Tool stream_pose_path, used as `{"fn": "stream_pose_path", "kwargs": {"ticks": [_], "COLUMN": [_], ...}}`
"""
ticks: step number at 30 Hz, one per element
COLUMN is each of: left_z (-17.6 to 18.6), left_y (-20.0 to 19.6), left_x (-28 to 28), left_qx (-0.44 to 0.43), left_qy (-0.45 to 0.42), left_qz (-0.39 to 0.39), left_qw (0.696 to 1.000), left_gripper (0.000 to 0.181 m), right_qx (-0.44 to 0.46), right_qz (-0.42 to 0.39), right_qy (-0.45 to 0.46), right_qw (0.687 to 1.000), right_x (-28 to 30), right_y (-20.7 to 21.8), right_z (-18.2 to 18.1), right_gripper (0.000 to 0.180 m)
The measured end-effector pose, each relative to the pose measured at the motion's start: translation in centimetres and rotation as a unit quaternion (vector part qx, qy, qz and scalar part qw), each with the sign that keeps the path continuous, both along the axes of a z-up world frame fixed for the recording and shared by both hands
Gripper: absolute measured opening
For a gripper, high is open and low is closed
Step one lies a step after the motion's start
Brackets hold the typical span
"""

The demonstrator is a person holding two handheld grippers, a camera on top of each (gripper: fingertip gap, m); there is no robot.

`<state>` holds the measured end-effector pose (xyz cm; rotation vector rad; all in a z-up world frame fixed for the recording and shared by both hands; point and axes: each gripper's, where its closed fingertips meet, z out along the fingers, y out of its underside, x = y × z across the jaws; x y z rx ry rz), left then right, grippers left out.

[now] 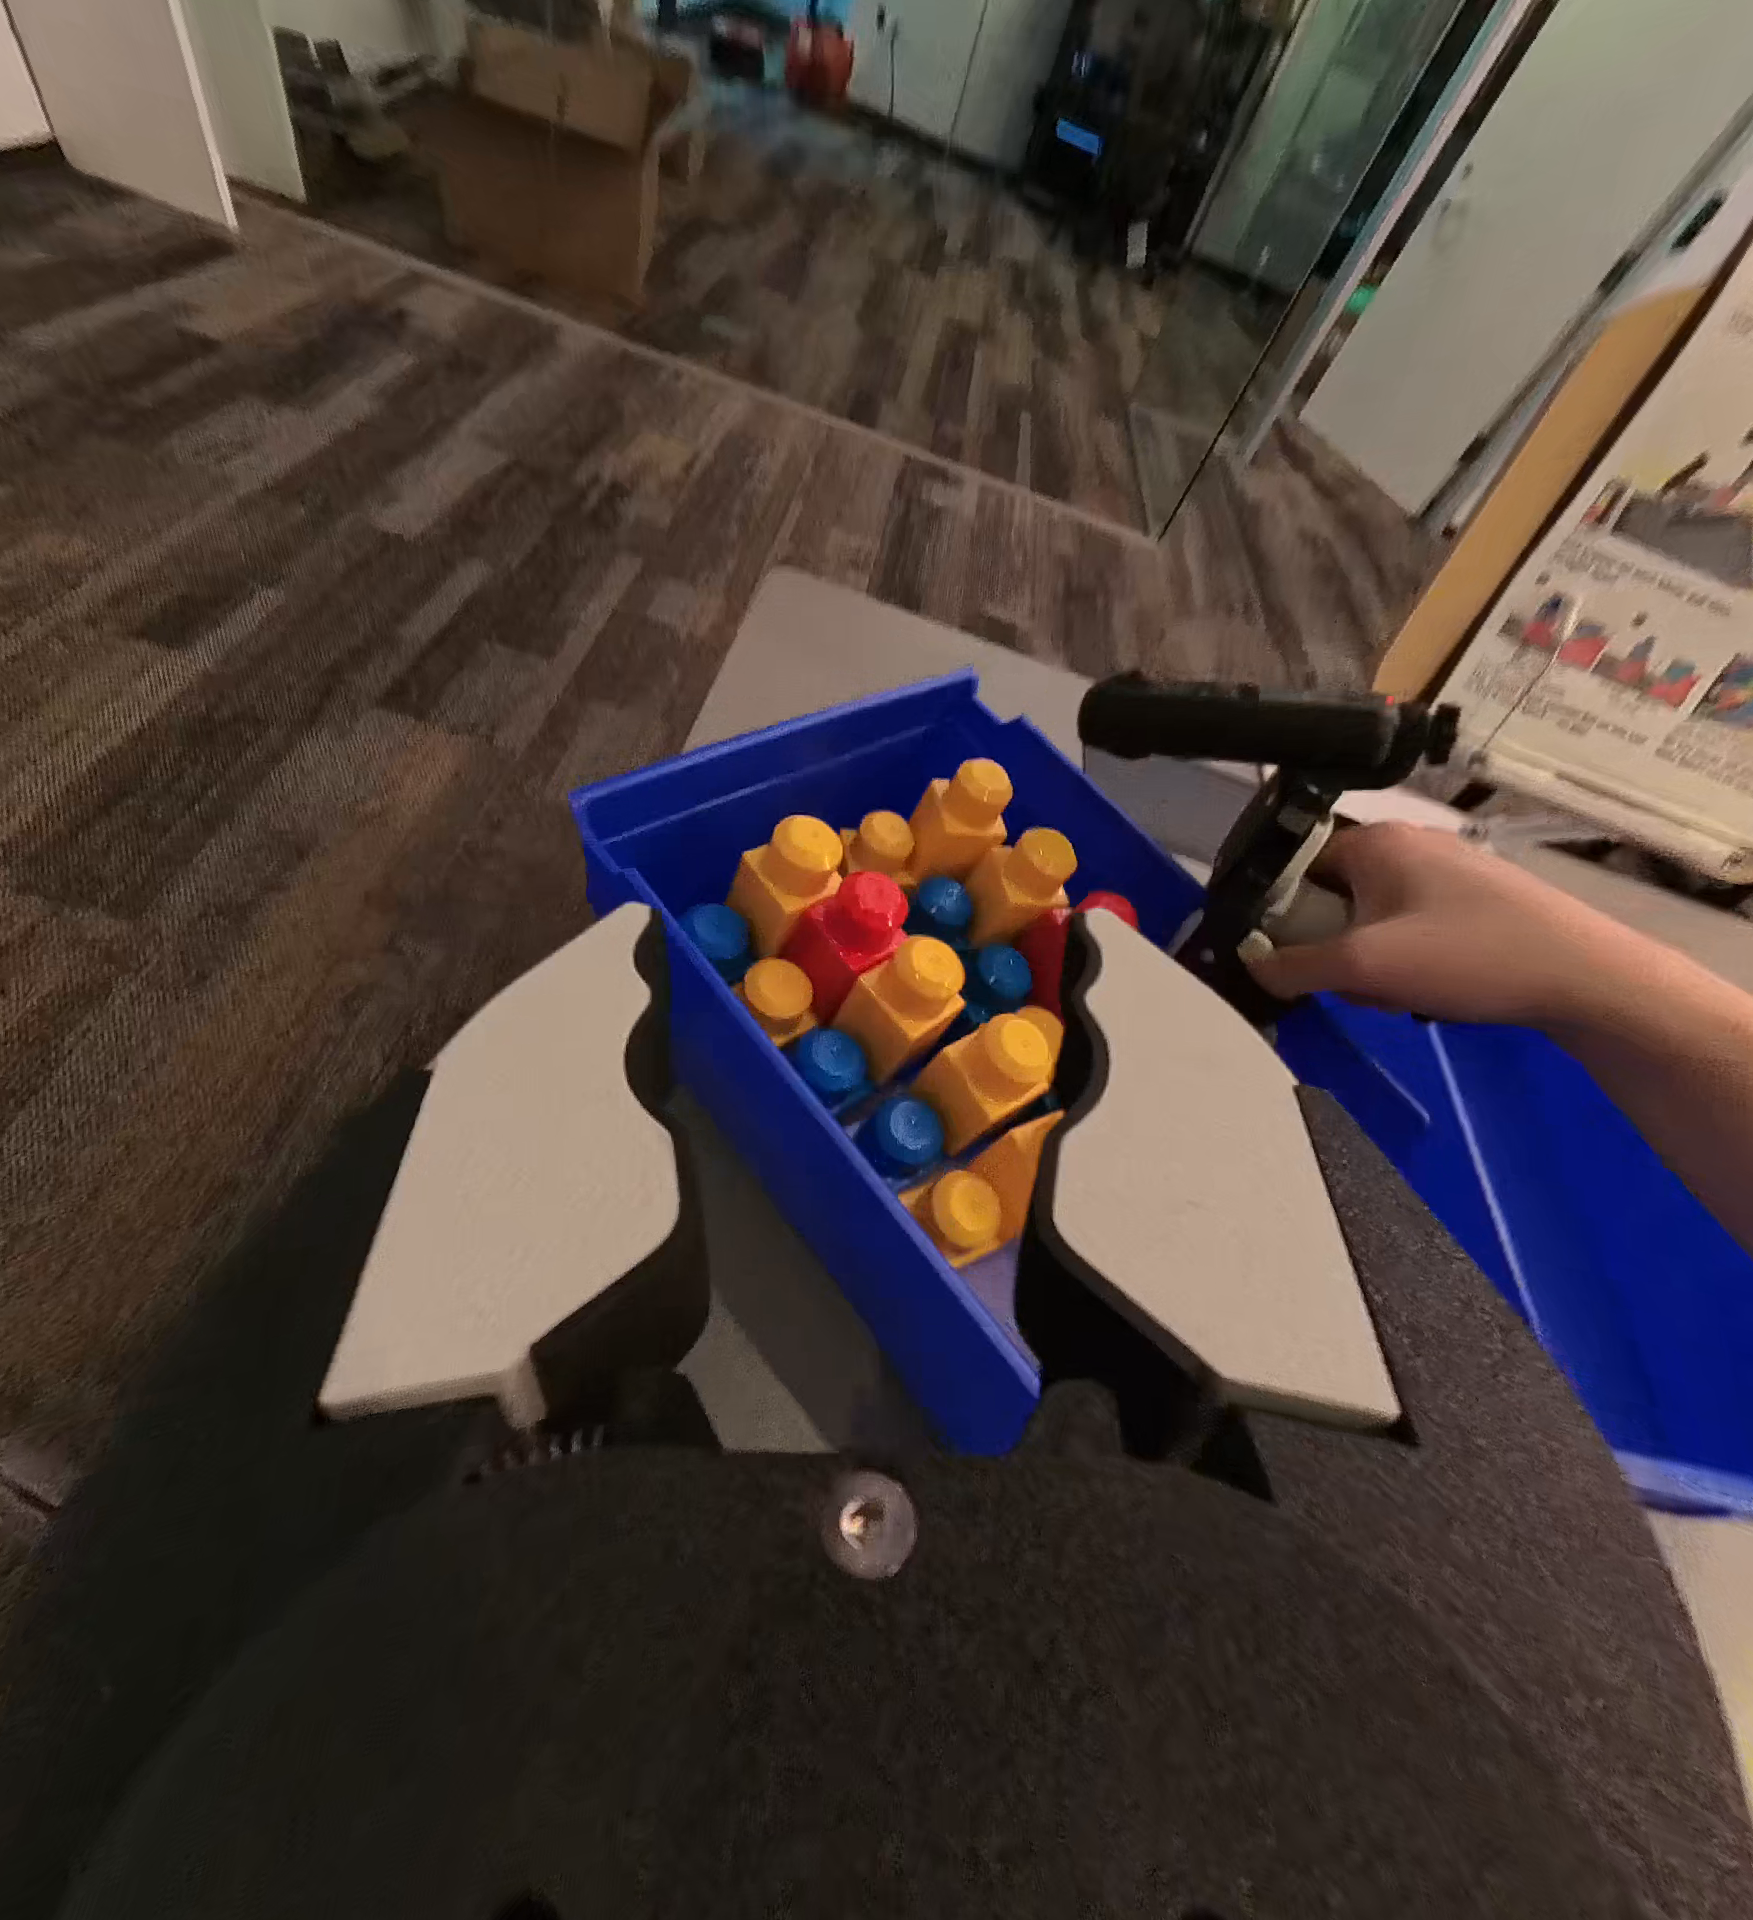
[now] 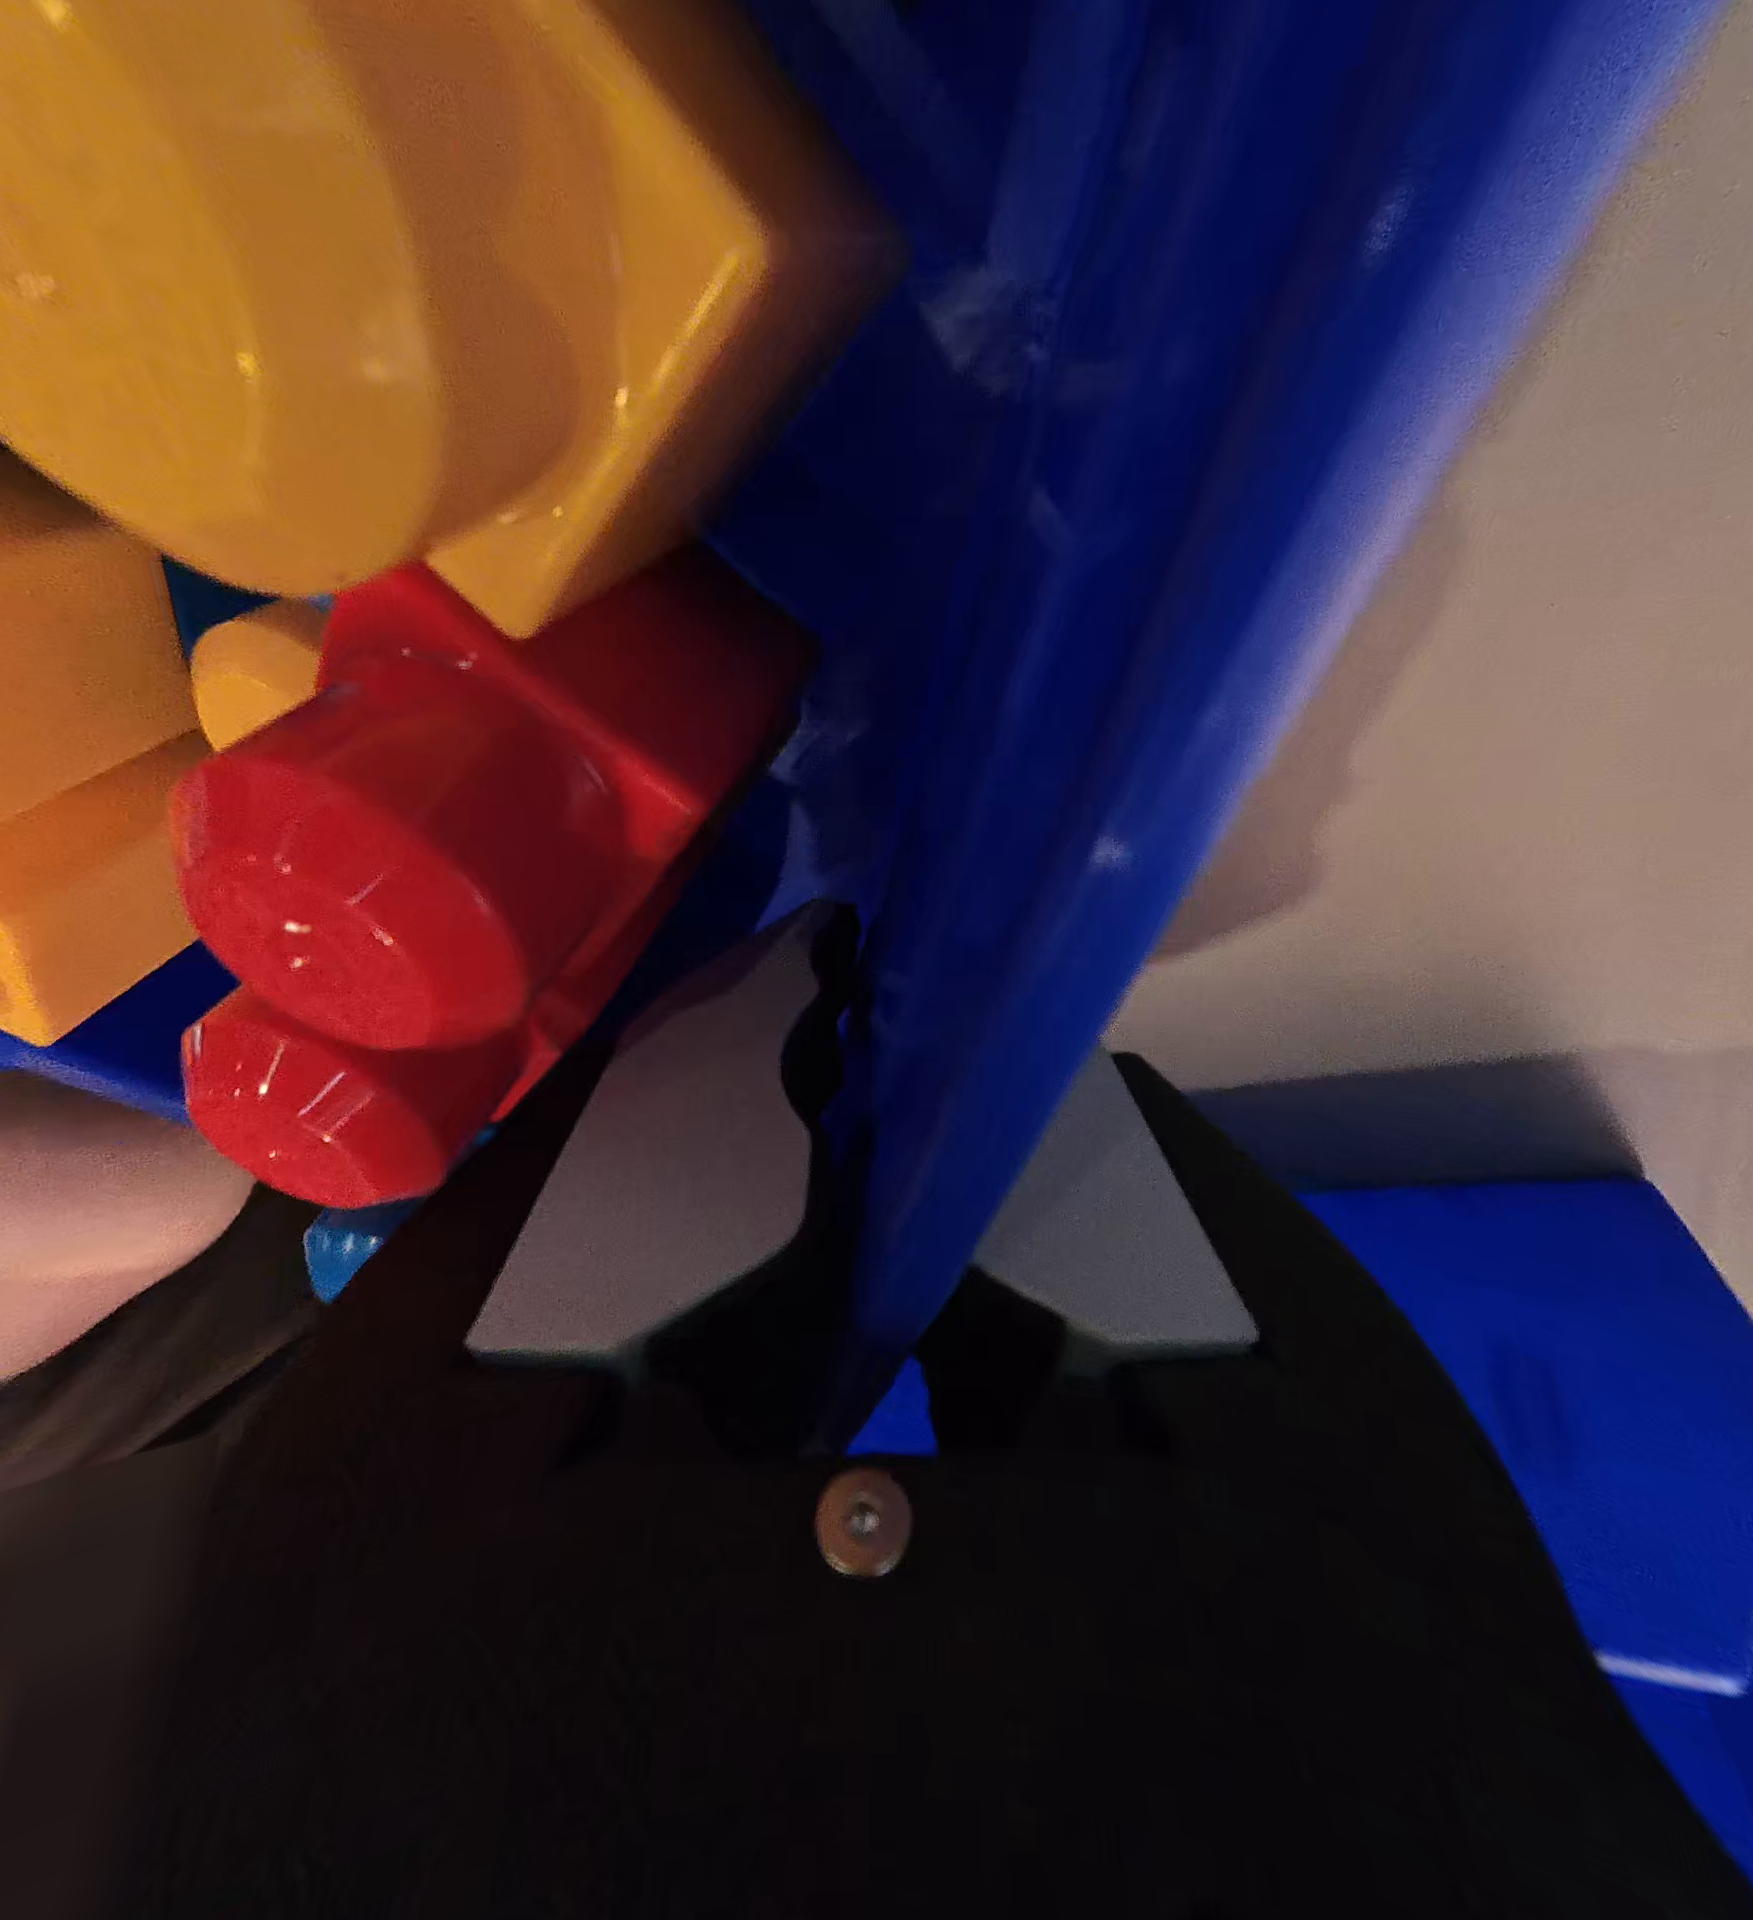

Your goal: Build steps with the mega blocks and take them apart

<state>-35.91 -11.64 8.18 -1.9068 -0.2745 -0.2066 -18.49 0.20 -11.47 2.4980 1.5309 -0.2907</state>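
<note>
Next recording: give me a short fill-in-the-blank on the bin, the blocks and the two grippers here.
1. The blocks sit in a bin coloured ____.
2. The right gripper is shut on the bin's ____.
3. The left gripper hangs ____ above the blocks, holding nothing.
4. Most blocks on top of the pile are ____.

Missing words: blue; wall; open; yellow
</note>
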Motion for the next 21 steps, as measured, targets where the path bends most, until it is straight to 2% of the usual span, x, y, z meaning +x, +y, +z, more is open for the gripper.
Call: {"fn": "stream_pose_path", "kwargs": {"ticks": [6,10,13,16,19,21], "left_z": [-3.3,-6.1,-8.9,-11.0,-12.6,-13.3], "left_y": [1.7,2.3,2.3,2.5,2.6,2.8], "left_x": [-0.3,-0.6,-0.2,-0.8,-1.0,-0.4], "left_qx": [-0.068,-0.129,-0.191,-0.235,-0.271,-0.281], "left_qy": [-0.011,-0.011,-0.016,-0.008,-0.021,-0.033], "left_qz": [-0.014,-0.020,-0.042,-0.039,-0.037,-0.056], "left_qw": [0.998,0.991,0.980,0.971,0.962,0.957], "left_gripper": [0.063,0.062,0.061,0.056,0.052,0.052], "right_qx": [-0.018,0.034,0.095,0.193,0.305,0.328], "right_qz": [-0.051,-0.070,-0.100,-0.107,-0.105,-0.131], "right_qy": [-0.007,0.017,0.099,0.199,0.258,0.297], "right_qw": [0.999,0.997,0.985,0.955,0.911,0.887], "right_x": [0.1,-0.3,-1.3,-0.5,4.5,9.2], "right_y": [-0.7,0.3,2.4,4.2,4.7,4.0], "right_z": [-2.5,-2.2,1.4,7.6,13.2,15.2], "right_gripper": [0.008,0.013,0.017,0.017,0.019,0.021]}}
